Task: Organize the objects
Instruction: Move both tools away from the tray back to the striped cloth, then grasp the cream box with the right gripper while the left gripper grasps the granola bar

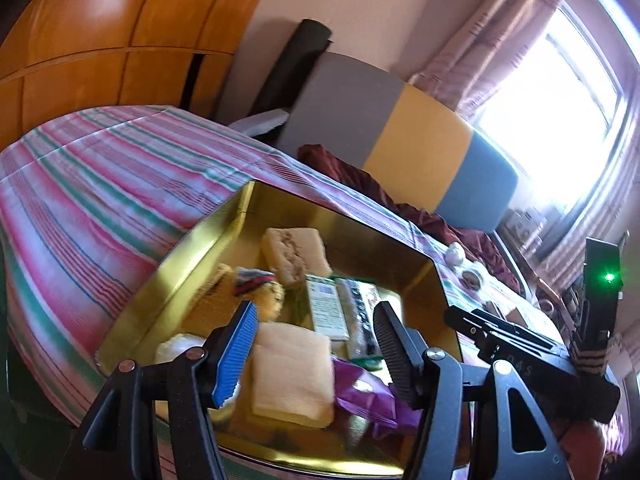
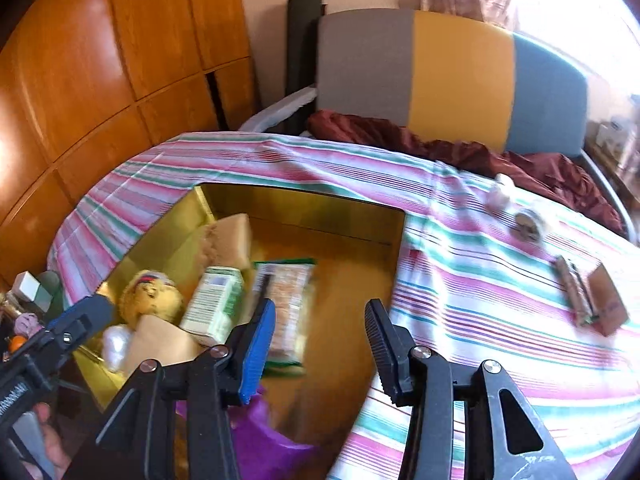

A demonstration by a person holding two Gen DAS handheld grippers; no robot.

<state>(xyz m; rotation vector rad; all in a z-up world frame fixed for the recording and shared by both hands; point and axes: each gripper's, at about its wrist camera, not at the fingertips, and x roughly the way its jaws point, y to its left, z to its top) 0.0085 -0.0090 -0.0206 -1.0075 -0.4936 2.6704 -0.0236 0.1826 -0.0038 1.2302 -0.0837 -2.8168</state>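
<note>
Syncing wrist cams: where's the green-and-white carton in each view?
Left wrist: green-and-white carton lies mid-frame in the gold tin, just above the fingers.
Right wrist: carton sits left of centre, beside the blue pad.
Shared landmark: the grey-yellow-blue headboard.

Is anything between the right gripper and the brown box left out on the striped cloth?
Nothing visible. The right gripper is empty, and only bare striped cloth separates it from the brown box beside a flat packet.
</note>
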